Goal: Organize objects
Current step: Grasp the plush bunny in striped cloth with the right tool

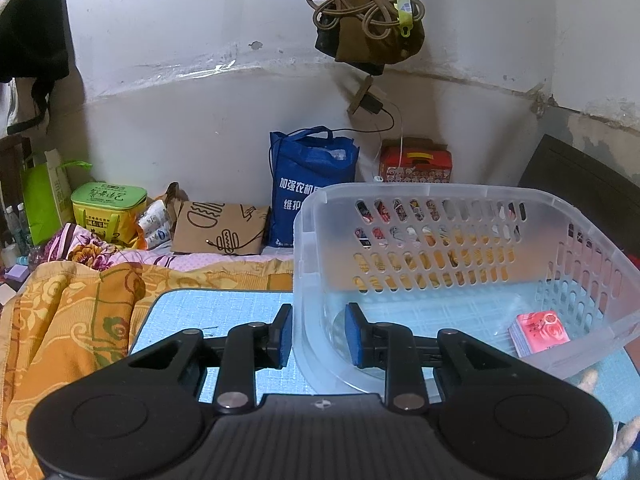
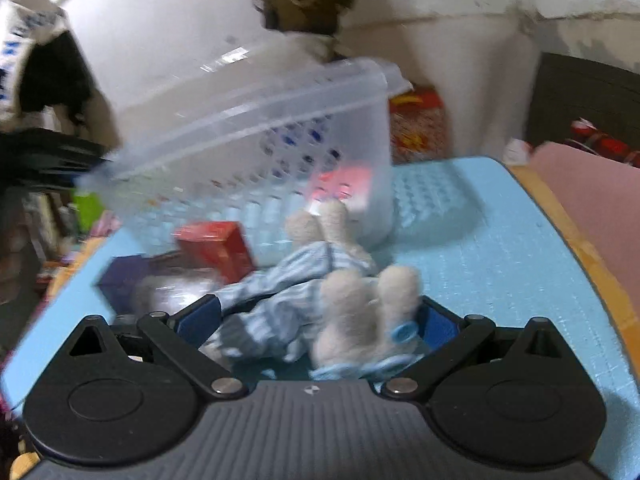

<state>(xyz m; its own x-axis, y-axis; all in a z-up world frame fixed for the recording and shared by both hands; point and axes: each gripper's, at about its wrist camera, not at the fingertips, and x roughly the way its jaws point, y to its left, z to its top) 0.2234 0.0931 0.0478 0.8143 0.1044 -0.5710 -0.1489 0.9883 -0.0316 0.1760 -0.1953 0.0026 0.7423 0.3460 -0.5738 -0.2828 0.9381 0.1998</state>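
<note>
While steadying basket (image 1: 440,200), left gripper (image 1: 318,336) fingers pinch its wall | right gripper (image 2: 320,320) fingers wide around plush toy (image 2: 320,292), apparently gripped for binning

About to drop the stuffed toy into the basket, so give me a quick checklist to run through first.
1. Left gripper clamped on the basket wall: ok.
2. Basket tilted with its opening toward the toy: ok.
3. Stuffed toy between the right gripper fingers: ok.
4. Firm squeeze on the toy: cannot tell, picture blurred.
5. Free floor space beside the pink packet: ok.
6. Red box out of the path: not ok.
</note>
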